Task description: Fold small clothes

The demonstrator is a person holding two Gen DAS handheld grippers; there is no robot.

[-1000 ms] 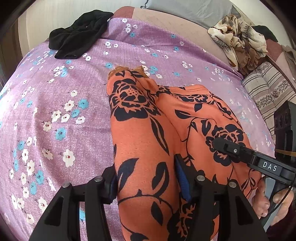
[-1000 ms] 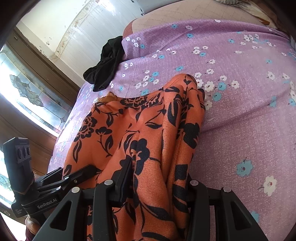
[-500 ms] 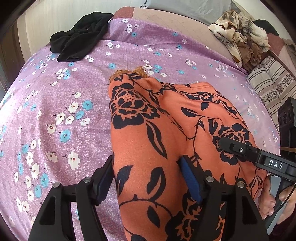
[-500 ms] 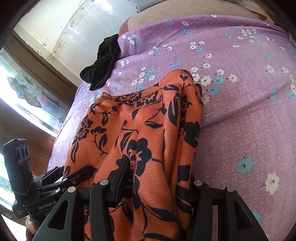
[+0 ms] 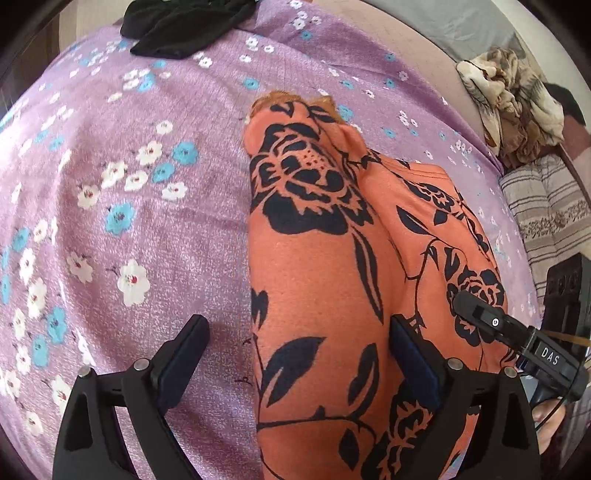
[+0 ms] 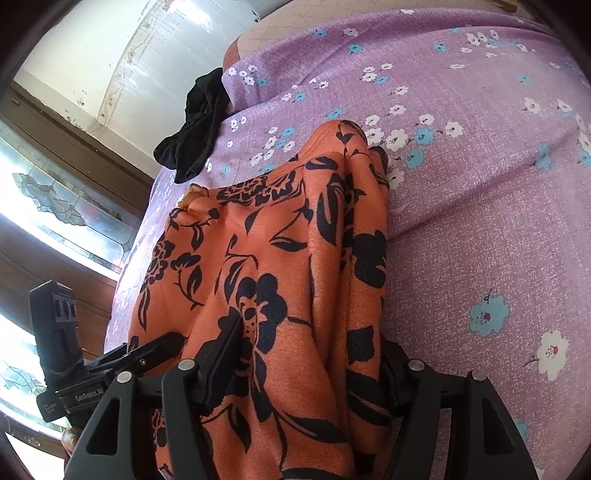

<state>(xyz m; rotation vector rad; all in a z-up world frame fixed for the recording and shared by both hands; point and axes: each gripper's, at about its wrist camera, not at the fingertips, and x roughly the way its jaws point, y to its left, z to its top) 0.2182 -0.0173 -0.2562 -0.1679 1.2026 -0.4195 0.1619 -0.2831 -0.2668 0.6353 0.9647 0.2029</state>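
An orange garment with a black flower print lies folded lengthwise on the purple flowered bedsheet. My left gripper hangs over its near end with the jaws opening wide. Its left pad stands clear of the cloth over bare sheet, while the right pad rests against the fabric. In the right wrist view the same garment runs between the fingers of my right gripper. Those jaws are opening too, and loose folds still lie between them. Each gripper shows at the edge of the other's view.
A black garment lies crumpled at the far corner of the bed. A heap of beige patterned clothes and a striped cushion sit at the right. A stained-glass window lies beyond the bed's left side.
Both grippers' jaws have spread apart, letting go of the orange garment. The left gripper has sunk closer to the bed, and its left pad has come off the cloth.
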